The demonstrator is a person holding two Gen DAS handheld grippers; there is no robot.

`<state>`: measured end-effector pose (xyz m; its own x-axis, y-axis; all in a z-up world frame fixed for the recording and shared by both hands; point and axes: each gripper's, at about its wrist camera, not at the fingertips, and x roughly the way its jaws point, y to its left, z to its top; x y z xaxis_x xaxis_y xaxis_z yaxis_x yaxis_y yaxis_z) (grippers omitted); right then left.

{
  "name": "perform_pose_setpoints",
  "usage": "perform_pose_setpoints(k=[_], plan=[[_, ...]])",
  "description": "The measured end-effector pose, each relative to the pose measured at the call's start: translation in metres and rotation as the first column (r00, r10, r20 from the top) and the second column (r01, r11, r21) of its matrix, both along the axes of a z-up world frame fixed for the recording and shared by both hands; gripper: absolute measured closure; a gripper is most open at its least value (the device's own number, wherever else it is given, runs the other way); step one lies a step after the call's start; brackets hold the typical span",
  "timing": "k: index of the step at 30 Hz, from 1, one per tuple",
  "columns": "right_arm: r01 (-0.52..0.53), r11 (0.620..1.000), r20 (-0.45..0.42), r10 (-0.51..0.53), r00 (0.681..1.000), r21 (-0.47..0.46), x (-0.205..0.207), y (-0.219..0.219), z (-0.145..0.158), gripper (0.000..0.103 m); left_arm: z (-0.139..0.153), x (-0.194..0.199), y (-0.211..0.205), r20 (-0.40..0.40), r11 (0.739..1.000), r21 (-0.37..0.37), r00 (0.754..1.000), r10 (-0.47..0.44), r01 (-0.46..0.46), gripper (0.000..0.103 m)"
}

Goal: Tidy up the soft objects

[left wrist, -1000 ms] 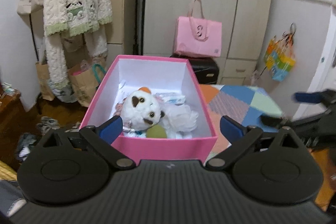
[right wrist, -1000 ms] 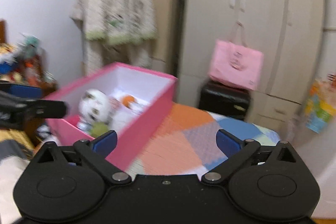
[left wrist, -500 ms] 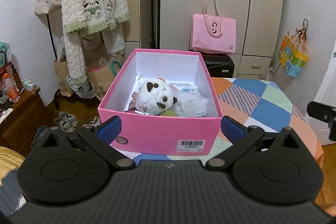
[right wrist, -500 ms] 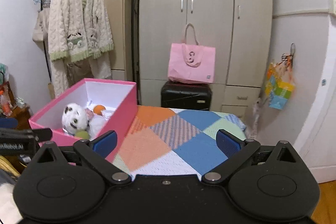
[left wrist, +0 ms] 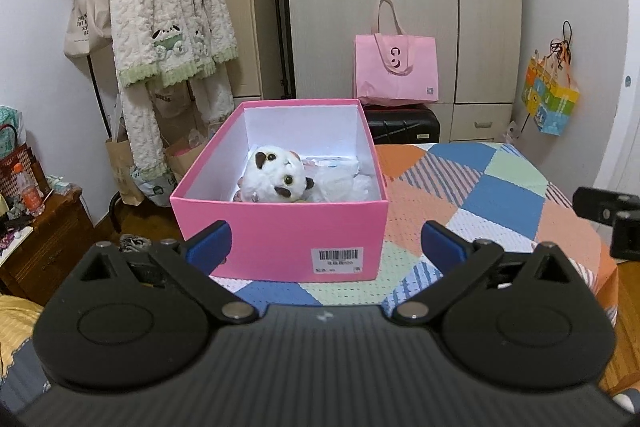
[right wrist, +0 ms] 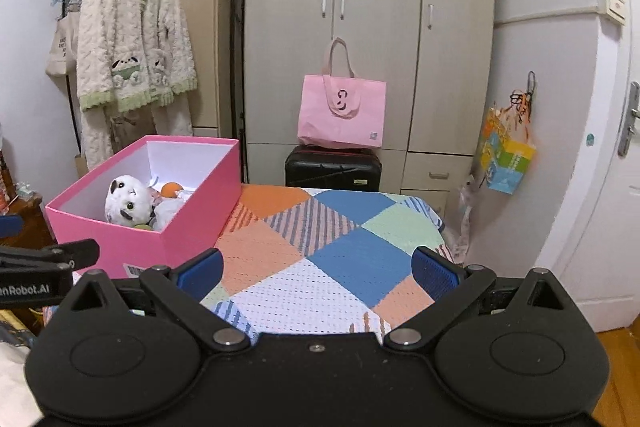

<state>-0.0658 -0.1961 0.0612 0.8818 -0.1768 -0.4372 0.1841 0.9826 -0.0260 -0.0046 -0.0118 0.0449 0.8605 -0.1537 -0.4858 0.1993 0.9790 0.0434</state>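
The white plush toy (left wrist: 276, 177) lies inside the pink box (left wrist: 280, 231) on the patchwork table cover (right wrist: 320, 267), and with my left gripper (left wrist: 325, 242) and right gripper (right wrist: 317, 268) both wide apart and empty, I think I'm done packing and should look for more soft things.

Both claws (left wrist: 326, 245) (right wrist: 318, 273) agape, empty

A tall grey wardrobe (right wrist: 372, 27) with slim metal handles fills the back wall. In front of it a black suitcase (right wrist: 333, 167) stands on the floor with a pink tote bag (right wrist: 342, 111) on top. To the left, a clothes rail (left wrist: 96, 27) holds a fluffy cream cardigan (left wrist: 168, 11) and a canvas bag (left wrist: 86, 23). A colourful bag (right wrist: 506, 155) hangs on the white wall at right, near a white door (right wrist: 616, 147). A dark wooden cabinet (left wrist: 48, 243) stands at left. The floor is wood.
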Motion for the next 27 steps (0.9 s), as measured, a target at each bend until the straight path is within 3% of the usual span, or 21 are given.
perform_pose_setpoints(k=[4,17,27], plan=[[0.017,1.000,0.002,-0.017,1.000,0.004,-0.010,-0.003,-0.003,0.001,0.001,-0.005,0.001,0.020,0.999,-0.012,0.999,0.036,-0.035,0.000],[0.068,0.997,0.008,-0.068,0.998,-0.031,-0.012,-0.002,-0.009,0.001,0.001,-0.018,-0.012,0.116,0.997,0.059,0.993,0.033,-0.041,0.000],[0.098,0.992,0.046,-0.095,0.994,-0.083,-0.017,0.003,-0.011,0.001,-0.003,-0.020,-0.018,0.097,0.998,0.060,0.995,0.000,-0.006,0.000]])
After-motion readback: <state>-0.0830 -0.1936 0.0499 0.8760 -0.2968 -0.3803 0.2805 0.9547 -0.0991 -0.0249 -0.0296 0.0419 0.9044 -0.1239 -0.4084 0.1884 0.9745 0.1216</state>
